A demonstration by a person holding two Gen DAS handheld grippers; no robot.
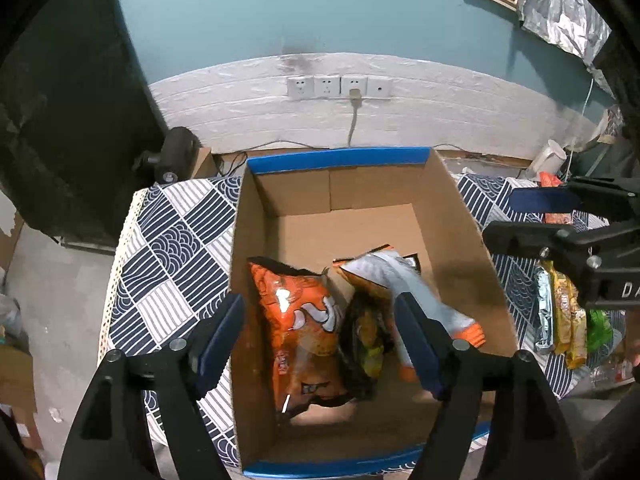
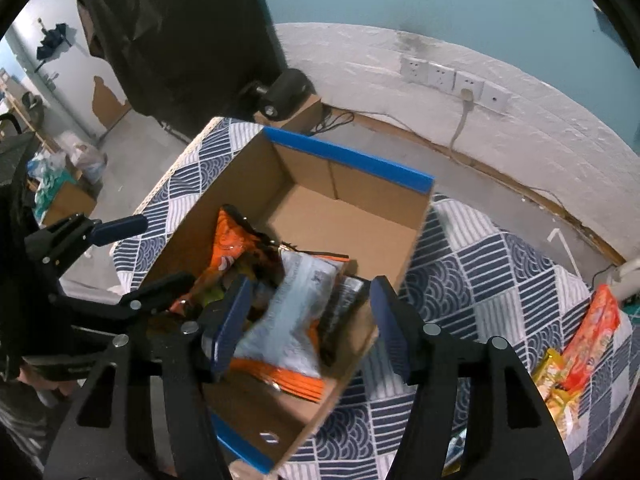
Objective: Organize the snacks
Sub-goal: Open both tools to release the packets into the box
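An open cardboard box (image 1: 452, 208) with blue-taped rims stands on a patterned tablecloth; it also shows in the right wrist view (image 2: 312, 184). Inside lie an orange snack bag (image 1: 300, 312), a dark bag (image 1: 364, 340) and a white-and-orange bag (image 1: 416, 292), also seen in the right wrist view (image 2: 292, 316). My left gripper (image 1: 320, 340) is open above the box's near end. My right gripper (image 2: 308, 328) is open above the white bag; it shows at the right edge of the left wrist view (image 1: 520, 216). Neither holds anything.
Several loose snack packets (image 1: 564, 316) lie on the tablecloth (image 1: 168, 248) right of the box, also in the right wrist view (image 2: 576, 352). A white kettle (image 1: 548, 158) stands at the back right. Behind is a wall with power sockets (image 1: 340, 87).
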